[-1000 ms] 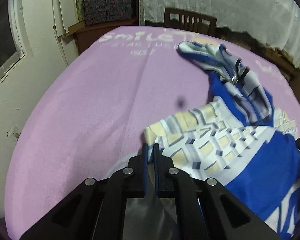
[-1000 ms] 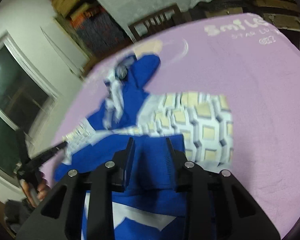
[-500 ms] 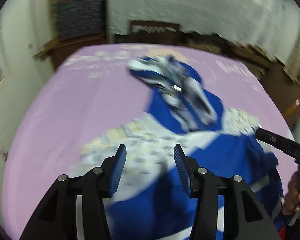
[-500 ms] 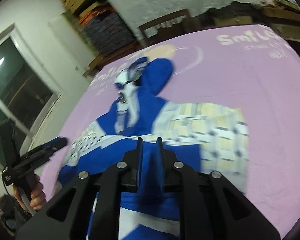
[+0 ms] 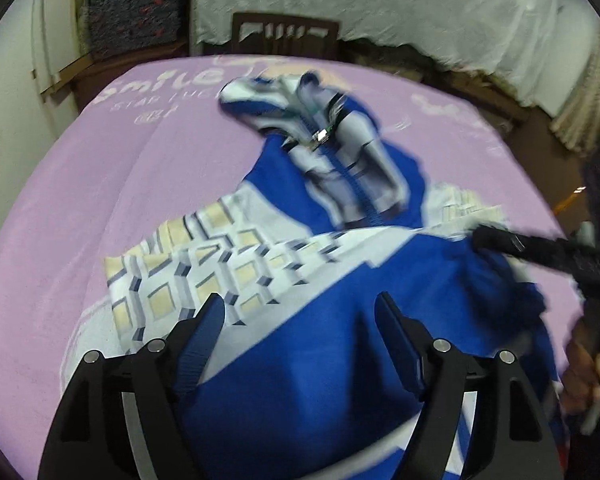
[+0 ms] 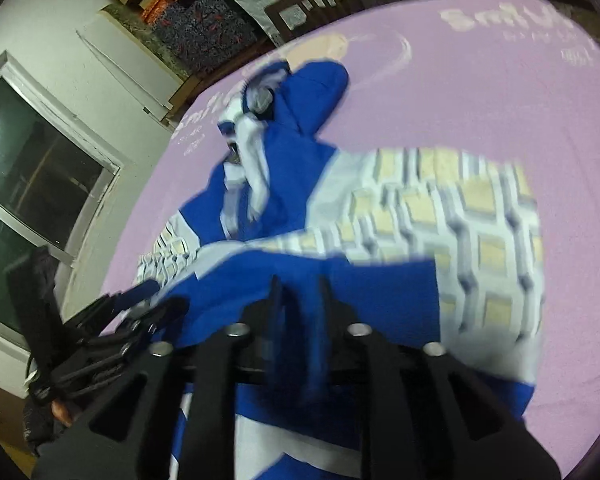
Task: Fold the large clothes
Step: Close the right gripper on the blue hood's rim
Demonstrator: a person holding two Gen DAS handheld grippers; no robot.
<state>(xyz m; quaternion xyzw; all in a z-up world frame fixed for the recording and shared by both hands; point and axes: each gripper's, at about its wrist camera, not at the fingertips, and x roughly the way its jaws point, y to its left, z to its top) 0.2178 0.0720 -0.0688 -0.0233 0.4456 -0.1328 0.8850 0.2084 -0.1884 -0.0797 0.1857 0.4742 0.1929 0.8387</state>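
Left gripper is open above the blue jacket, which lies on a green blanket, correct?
Not quite: the blanket is lilac-pink, not green, as the left wrist view shows. The left gripper is indeed open above the blue jacket, nothing between its fingers.

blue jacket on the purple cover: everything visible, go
The blue jacket looks like soft fabric with white panels, a cream-and-grey block print, a zip and a crumpled hood or collar at the far end. It lies partly folded on the purple cover. The right gripper pinches a blue fold; the open left gripper holds nothing.

Blue jacket (image 5: 300, 360) — cream-and-white block pattern — on lilac cloth (image 5: 80, 200).
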